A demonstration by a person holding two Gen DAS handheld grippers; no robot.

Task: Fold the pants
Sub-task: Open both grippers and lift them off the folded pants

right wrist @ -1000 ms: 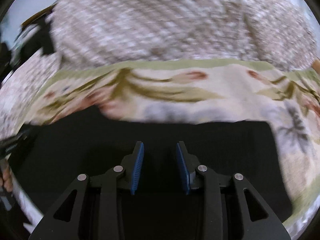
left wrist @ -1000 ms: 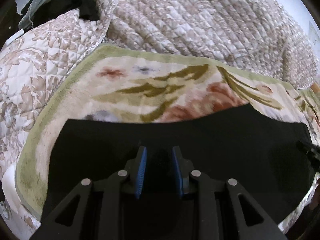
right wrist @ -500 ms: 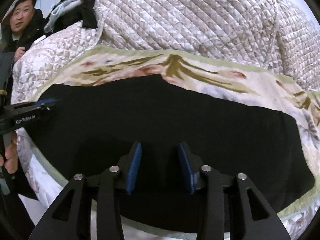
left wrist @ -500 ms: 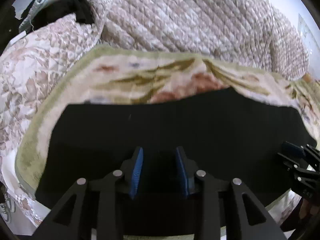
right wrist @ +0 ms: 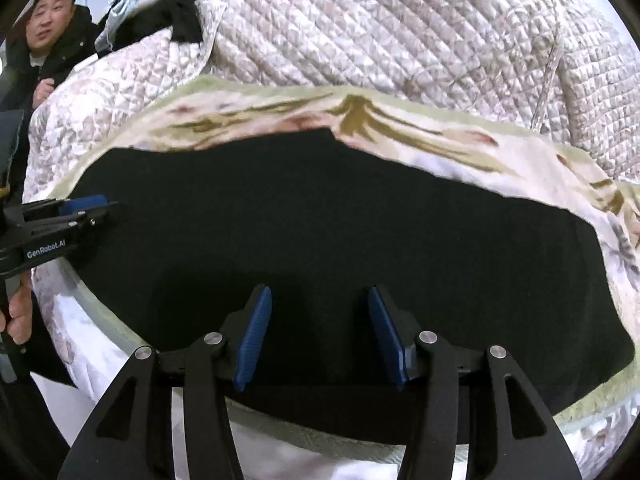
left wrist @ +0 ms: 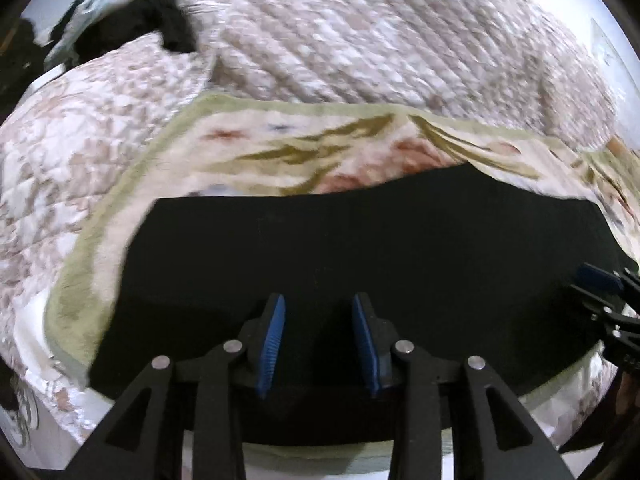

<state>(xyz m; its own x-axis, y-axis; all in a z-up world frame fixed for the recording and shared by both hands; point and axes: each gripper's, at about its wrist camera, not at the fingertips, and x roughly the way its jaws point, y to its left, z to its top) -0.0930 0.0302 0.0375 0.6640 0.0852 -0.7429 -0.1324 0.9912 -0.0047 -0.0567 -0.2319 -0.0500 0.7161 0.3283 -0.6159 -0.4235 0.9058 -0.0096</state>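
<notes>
Black pants point(left wrist: 360, 248) lie flat in a wide folded band on a floral blanket point(left wrist: 280, 148); they also show in the right wrist view point(right wrist: 320, 220). My left gripper point(left wrist: 318, 340) is open and empty, held above the near edge of the pants. My right gripper point(right wrist: 316, 332) is open and empty above the pants' near edge. The right gripper appears at the right edge of the left wrist view point(left wrist: 600, 292), and the left gripper at the left edge of the right wrist view point(right wrist: 76, 212).
A quilted bedspread point(right wrist: 400, 32) rises behind the blanket. Dark clothes point(left wrist: 132, 28) are piled at the far left. A man in a dark jacket point(right wrist: 48, 32) stands at the bed's left side. The bed edge runs just below the pants.
Both grippers have pulled back and risen from the pants, so more of the pants and the bed edge show. The right gripper's jaws have opened wider.
</notes>
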